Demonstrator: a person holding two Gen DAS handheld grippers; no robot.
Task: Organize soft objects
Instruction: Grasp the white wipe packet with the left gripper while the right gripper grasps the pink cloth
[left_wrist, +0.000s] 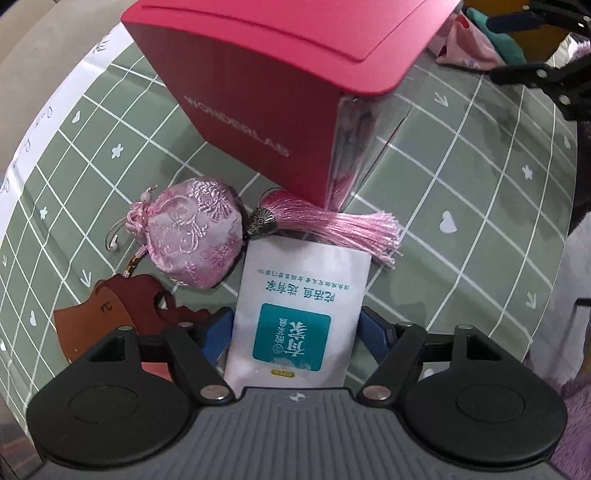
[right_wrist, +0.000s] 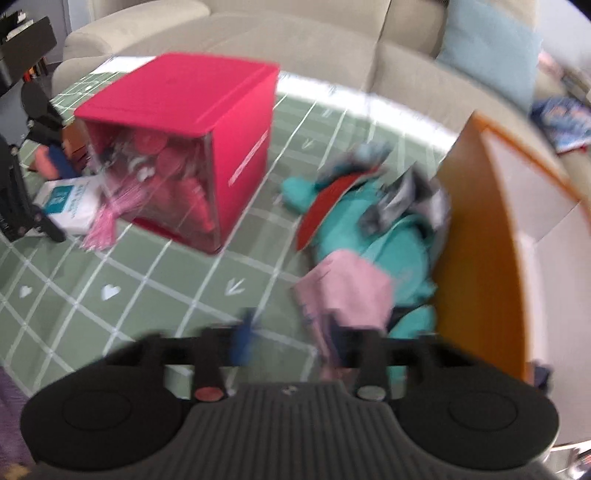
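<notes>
Looking straight down in the left wrist view, my left gripper stands open, its blue fingers flanking a white sachet with a teal label that lies flat on the green cloth. Beside it lie a pink brocade pouch and its pink tassel. The right wrist view is blurred. My right gripper is open over the cloth, and a pink fabric piece rests against its right finger. Behind that sits a heap of teal soft things with a red piece.
A red box with a clear front stands mid-table, pink items inside. An orange-walled box stands at the right, by the heap. Brown leather shapes lie left of the sachet. A beige sofa runs behind the green checked tablecloth.
</notes>
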